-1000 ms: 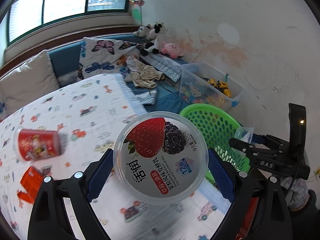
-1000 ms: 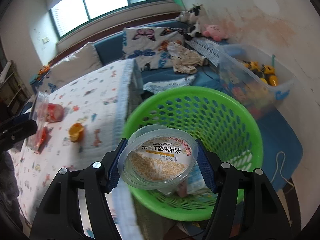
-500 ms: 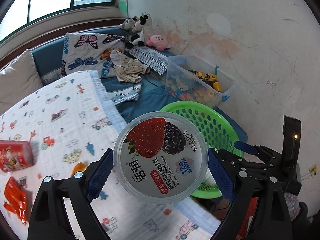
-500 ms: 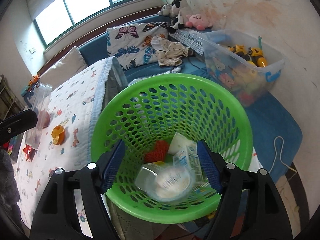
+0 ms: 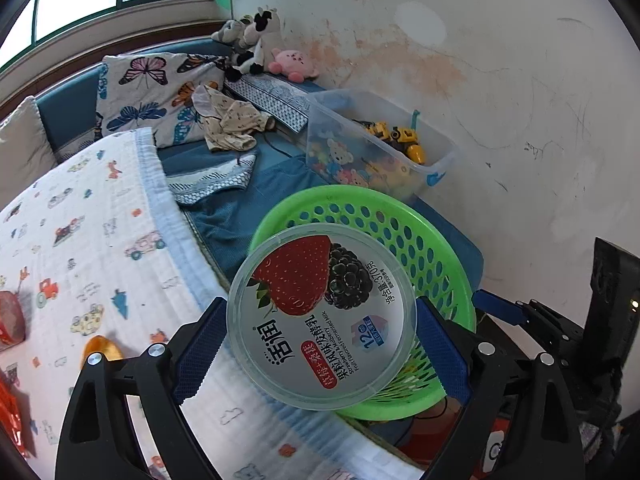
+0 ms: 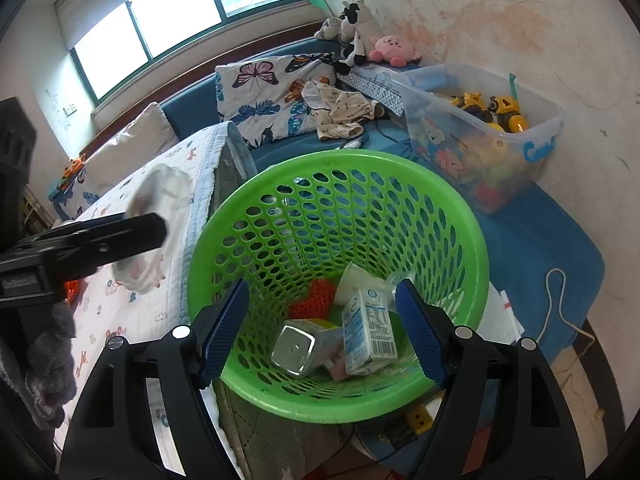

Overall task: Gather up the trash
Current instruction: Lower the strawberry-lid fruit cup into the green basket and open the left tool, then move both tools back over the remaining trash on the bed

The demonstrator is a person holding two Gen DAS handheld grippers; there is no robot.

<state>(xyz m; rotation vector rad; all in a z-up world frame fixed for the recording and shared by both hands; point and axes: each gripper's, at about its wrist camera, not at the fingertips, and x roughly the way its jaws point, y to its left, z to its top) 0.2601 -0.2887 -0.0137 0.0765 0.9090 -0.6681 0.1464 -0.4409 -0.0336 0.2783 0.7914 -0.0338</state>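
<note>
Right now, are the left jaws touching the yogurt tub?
Touching. Left wrist view: left gripper has both blue pads pressed against the yogurt tub's rim.

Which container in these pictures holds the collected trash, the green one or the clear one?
The green basket with perforated walls: a milk carton lies at its bottom. The clear plastic bin behind it holds toys.

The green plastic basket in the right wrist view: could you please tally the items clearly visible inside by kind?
Cartons: 2 (blue-and-white milk carton, silver-bottomed carton)
White paper cup: 1
Orange-red mesh piece: 1
Total: 4, other bits unclear
</note>
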